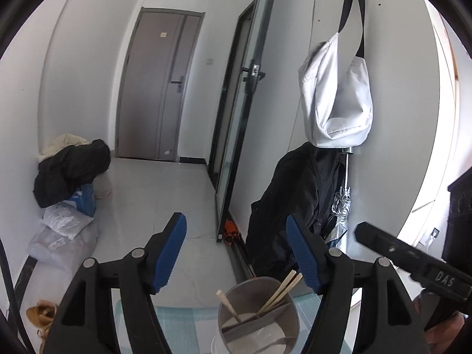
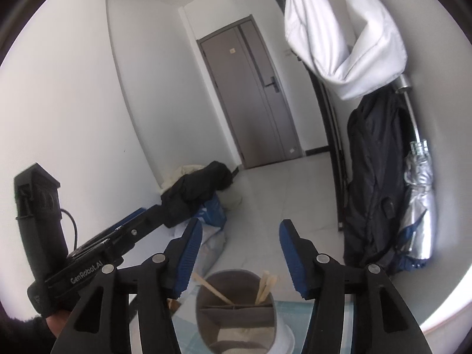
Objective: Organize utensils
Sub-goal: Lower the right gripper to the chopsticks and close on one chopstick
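A grey utensil holder (image 1: 259, 318) with inner dividers stands on a pale blue checked cloth (image 1: 183, 321) at the bottom of the left wrist view. Wooden chopsticks (image 1: 283, 290) lean in its compartments, with one more chopstick (image 1: 228, 305) at the left side. My left gripper (image 1: 236, 253) is open and empty above the holder. In the right wrist view the holder (image 2: 236, 309) sits low in the centre with chopsticks (image 2: 265, 289) in it. My right gripper (image 2: 240, 253) is open and empty above it. The other gripper's body (image 2: 97, 253) shows at the left.
A grey door (image 1: 159, 85) and a glass door (image 1: 239, 118) stand ahead. Dark clothes and bags (image 1: 67, 183) lie on the floor at the left. A white bag (image 1: 336, 97), a black jacket (image 1: 292, 212) and a silver umbrella (image 1: 339, 218) hang at the right wall.
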`<state>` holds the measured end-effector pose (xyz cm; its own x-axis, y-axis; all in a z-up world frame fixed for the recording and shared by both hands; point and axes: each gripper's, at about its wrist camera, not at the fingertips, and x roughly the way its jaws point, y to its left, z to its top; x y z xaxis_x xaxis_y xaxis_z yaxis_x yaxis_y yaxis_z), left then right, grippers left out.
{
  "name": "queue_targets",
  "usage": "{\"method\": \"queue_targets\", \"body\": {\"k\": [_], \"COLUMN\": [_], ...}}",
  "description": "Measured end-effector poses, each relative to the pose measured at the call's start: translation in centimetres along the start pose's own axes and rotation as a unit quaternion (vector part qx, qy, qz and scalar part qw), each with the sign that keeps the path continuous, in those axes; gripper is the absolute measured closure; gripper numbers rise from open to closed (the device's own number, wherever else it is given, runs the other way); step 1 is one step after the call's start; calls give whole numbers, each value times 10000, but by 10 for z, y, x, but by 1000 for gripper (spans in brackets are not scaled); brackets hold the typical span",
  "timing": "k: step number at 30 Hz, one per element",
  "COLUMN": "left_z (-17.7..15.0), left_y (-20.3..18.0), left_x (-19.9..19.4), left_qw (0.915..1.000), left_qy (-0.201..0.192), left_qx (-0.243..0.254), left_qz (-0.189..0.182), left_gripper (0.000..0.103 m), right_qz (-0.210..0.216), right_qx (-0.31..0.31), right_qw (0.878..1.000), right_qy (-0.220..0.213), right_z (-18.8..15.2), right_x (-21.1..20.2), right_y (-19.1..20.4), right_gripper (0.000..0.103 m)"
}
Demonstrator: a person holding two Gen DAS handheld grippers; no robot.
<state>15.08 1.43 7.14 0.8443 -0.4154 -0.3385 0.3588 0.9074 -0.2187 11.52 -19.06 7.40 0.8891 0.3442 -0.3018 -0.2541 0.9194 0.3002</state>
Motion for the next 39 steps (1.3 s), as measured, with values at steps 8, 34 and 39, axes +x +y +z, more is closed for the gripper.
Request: {"method": "queue_targets", "body": {"k": [8,34,39], "left_z": [11,-72,-97], "left_y": [-17,-25,-12], "left_x": [-50,-127,-109], "left_qw": [9979,9868,9827], "left_qy": [-120,218,576], "left_qx": [-168,-752,-882], "left_qz": [614,1417,1520], "left_gripper": [9,1,1], "right_qz": [-73,-503,-619], "right_qx": [-43,17,236], "right_qw": [9997,9971,9899], "right_qy": [-230,578,1252], "right_z": [5,-105,-131], "right_x": [-52,-124,-108], "right_y": [14,21,7], "right_gripper": [31,15,15]}}
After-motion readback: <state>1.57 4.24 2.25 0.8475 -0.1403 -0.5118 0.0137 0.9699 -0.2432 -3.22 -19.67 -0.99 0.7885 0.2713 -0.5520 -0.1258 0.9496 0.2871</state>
